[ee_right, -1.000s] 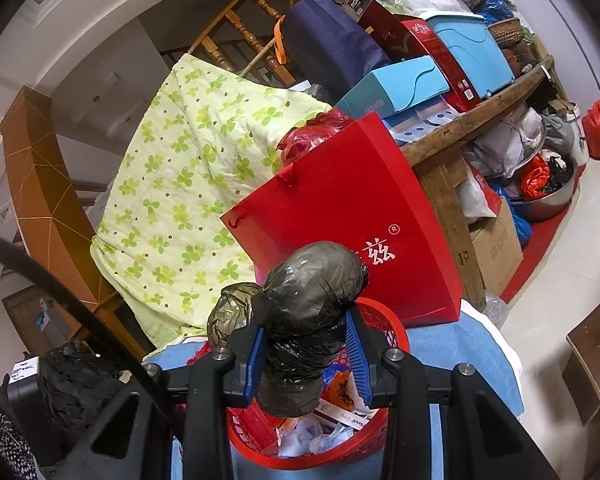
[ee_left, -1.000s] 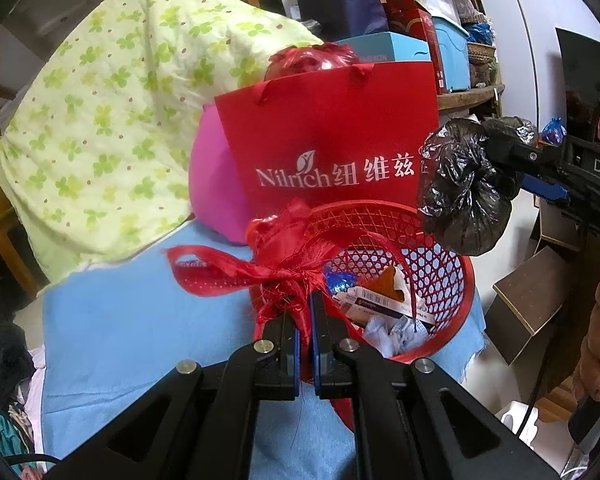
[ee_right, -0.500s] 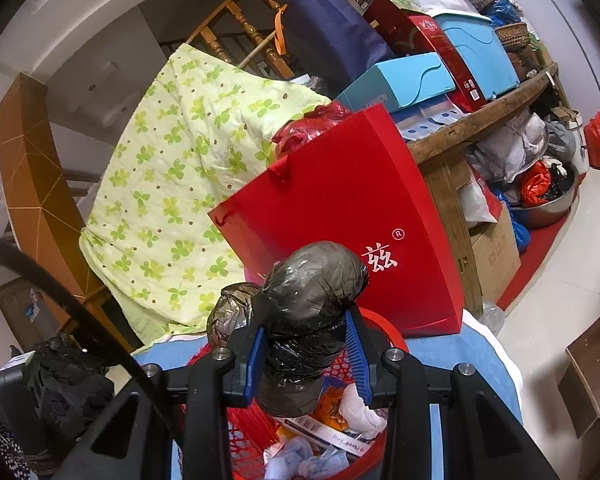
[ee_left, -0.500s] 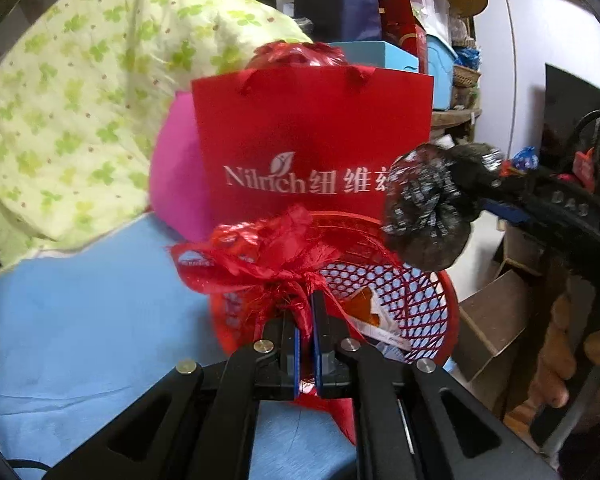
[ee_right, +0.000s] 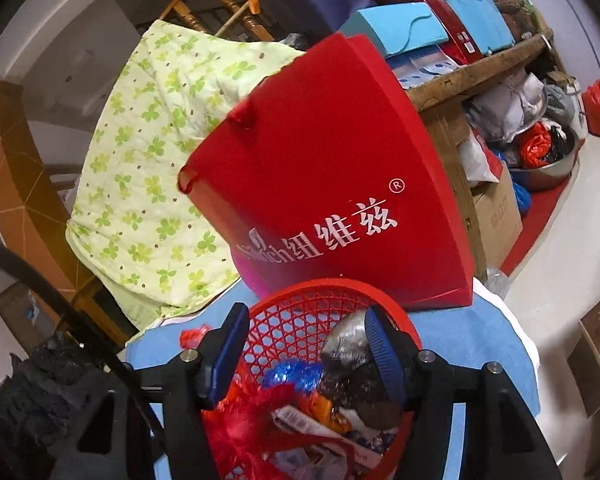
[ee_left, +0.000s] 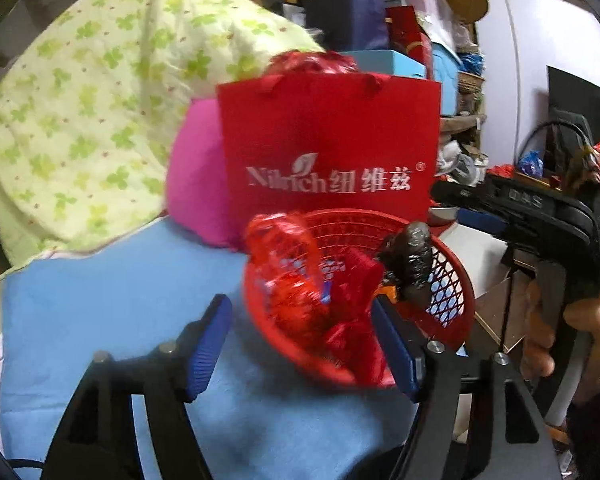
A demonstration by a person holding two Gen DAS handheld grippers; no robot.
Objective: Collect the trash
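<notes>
Crumpled red plastic bag [ee_left: 300, 280] and black plastic bag [ee_left: 410, 264] sit in the red mesh basket [ee_left: 456, 300].

A cluttered home storage corner is shown. A clover-print quilt [ee_right: 148, 168] is draped by a wooden stair rail [ee_right: 216, 8], and a rough wooden shelf [ee_right: 480, 68] is piled with boxes [ee_right: 400, 28] and bags. On the floor, a cardboard box [ee_right: 496, 216] and a steel basin [ee_right: 548, 168] of bagged odds and ends are seen, with a red gift bag [ee_left: 328, 148] nearby.

Left gripper [ee_left: 300, 344]: jaws just opened wide, nothing pressed. Right gripper [ee_right: 304, 356]: jaws just opened, pads pressing nothing, angled slightly downward.
</notes>
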